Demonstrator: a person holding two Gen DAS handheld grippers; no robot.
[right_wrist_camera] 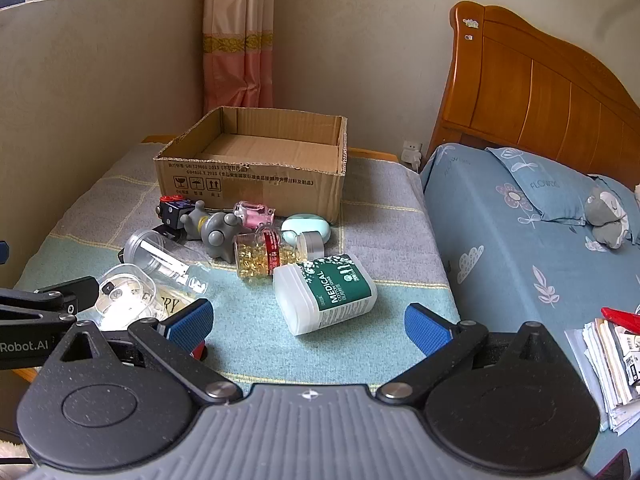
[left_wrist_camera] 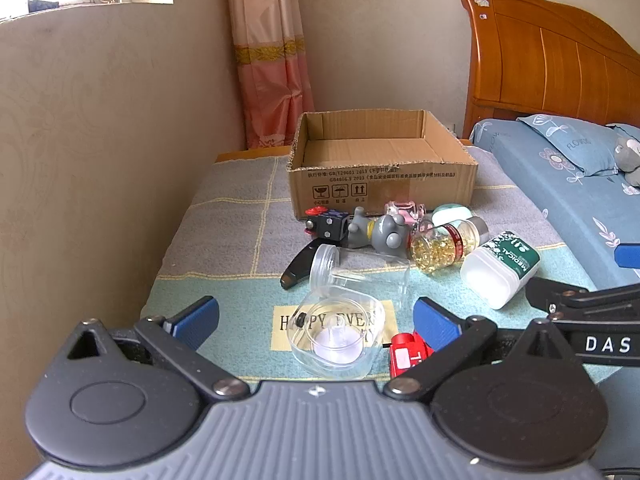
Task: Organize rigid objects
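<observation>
An open, empty cardboard box (left_wrist_camera: 380, 176) (right_wrist_camera: 256, 184) stands at the back of a cloth-covered table. In front of it lie a clear square container (left_wrist_camera: 338, 336) (right_wrist_camera: 124, 296), a clear jar (left_wrist_camera: 348, 270) on its side, a bottle of yellow capsules (left_wrist_camera: 444, 246) (right_wrist_camera: 268, 254), a green-labelled cotton swab tub (left_wrist_camera: 500, 266) (right_wrist_camera: 326, 294), a grey toy figure (left_wrist_camera: 380, 234) (right_wrist_camera: 216, 232), a black cube with red knobs (left_wrist_camera: 326, 224), a pink bottle (right_wrist_camera: 254, 214) and a small red toy (left_wrist_camera: 408, 354). My left gripper (left_wrist_camera: 316, 320) hangs open over the square container. My right gripper (right_wrist_camera: 308, 320) hangs open just short of the swab tub.
A bed with a blue floral sheet (right_wrist_camera: 520, 240), a wooden headboard (right_wrist_camera: 540, 92) and a grey plush toy (right_wrist_camera: 608, 212) lies to the right. A stack of papers (right_wrist_camera: 608, 364) sits on the bed's near edge. A wall and pink curtain (left_wrist_camera: 268, 72) close off the left and back.
</observation>
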